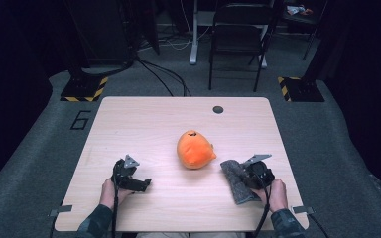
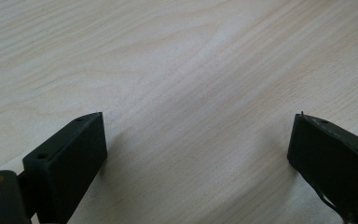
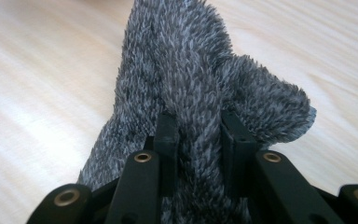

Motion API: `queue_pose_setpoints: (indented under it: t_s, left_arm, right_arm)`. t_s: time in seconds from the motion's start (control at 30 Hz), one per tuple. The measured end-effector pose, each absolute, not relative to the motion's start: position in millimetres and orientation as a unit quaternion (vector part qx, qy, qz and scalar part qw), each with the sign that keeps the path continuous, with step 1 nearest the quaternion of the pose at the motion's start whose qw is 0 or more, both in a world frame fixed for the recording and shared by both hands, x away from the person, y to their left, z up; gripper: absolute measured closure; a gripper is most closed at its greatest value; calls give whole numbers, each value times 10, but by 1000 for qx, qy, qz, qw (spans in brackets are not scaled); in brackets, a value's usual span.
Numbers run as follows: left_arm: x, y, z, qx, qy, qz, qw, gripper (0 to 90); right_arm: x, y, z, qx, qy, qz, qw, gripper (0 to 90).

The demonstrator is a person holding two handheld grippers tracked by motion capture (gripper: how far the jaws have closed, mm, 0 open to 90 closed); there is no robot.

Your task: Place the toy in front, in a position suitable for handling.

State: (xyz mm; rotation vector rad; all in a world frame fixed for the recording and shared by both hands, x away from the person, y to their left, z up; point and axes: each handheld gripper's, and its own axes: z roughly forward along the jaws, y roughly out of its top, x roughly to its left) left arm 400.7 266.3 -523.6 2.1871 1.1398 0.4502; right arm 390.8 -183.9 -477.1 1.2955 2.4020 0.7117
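A grey fuzzy sock [image 1: 236,179] lies at the table's front right, one end lifted by my right gripper [image 1: 248,174]. In the right gripper view the two black jaws pinch a fold of the grey sock [image 3: 200,84], and my right gripper [image 3: 199,126] is shut on it. An orange fuzzy sock, bunched into a ball [image 1: 195,148], rests at the table's middle. My left gripper [image 1: 138,182] sits at the front left, held by a hand. Its jaws stand wide apart over bare wood in the left gripper view, with nothing between them [image 2: 198,140].
The light wooden table [image 1: 144,119] has a dark round hole [image 1: 218,109] near its far edge. Beyond it stand a black chair [image 1: 238,34] and stand bases with yellow-black tape [image 1: 84,89]. Grey carpet surrounds the table.
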Motion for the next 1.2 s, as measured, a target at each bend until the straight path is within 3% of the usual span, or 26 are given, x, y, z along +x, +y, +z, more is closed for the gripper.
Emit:
queue_pose_setpoints:
  t_s: [0.27,0.67,0.7,0.73,0.8,0.9,0.97,1.2]
  left_arm:
    - [4018,2647,-5253,827,432,177,314,15]
    - [4030,2639,-5248,827,437,173,309,0]
    - [4031,2640,-5245,828,436,174,306,0]
    - [4037,2645,-5239,831,434,172,303,0]
    - [4040,2653,-5222,832,438,165,298,0]
    - [4036,2666,-5193,825,440,172,309,0]
    - [4029,2668,-5158,819,441,172,324,0]
    - [4017,2550,-4985,814,422,183,355,0]
  right_arm:
    - [4103,-1942,-4704,487,815,246,197,711]
    - [4324,-2133,-4817,534,788,239,194,671]
    - [4341,-2141,-4850,543,787,229,184,646]
    - [4368,-2164,-4882,547,785,225,181,546]
    - [4372,-2172,-4885,547,786,226,181,501]
    - [4353,-2175,-4836,551,777,235,193,281]
    - [4339,-2160,-4790,545,778,246,195,226]
    - [4280,-2068,-4601,517,779,292,201,180]
